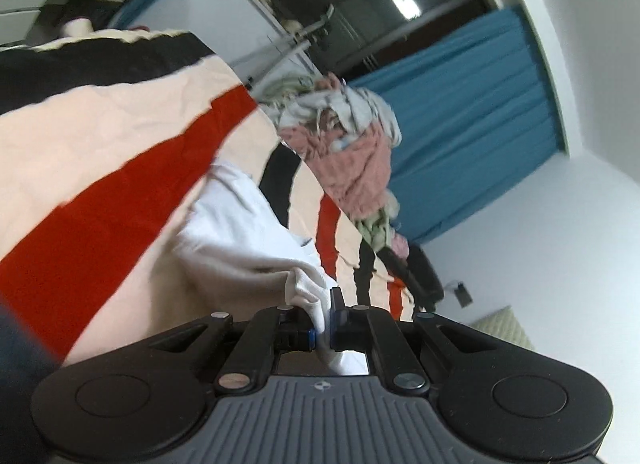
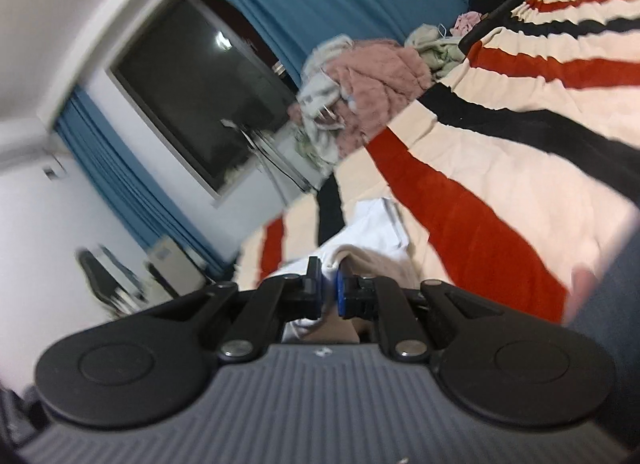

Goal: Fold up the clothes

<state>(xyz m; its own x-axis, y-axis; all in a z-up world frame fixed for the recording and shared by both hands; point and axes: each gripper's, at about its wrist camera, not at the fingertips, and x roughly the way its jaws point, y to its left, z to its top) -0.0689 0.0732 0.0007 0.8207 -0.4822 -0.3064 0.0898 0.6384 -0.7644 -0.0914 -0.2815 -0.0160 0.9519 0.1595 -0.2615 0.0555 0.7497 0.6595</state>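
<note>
Left gripper (image 1: 324, 318) pinching edge of white cotton garment (image 1: 240, 232); right gripper (image 2: 329, 292) pinching its other edge — cloth trailing ahead onto cream bedspread with red and black stripes (image 1: 100, 136), long axis spanning 2 grippers, both equally near.

The walls (image 1: 540, 248) are white and plain. A dark window (image 2: 192, 92) has teal curtains (image 1: 472, 120) on both sides, and a lamp (image 1: 402, 0) reflects in the glass. A bed takes most of the room, covered with a cream blanket (image 2: 520, 192) with red and black stripes. Near the window stands a metal rack (image 1: 288, 44) (blurred). In the corner there is a dark chair (image 2: 104, 284).
</note>
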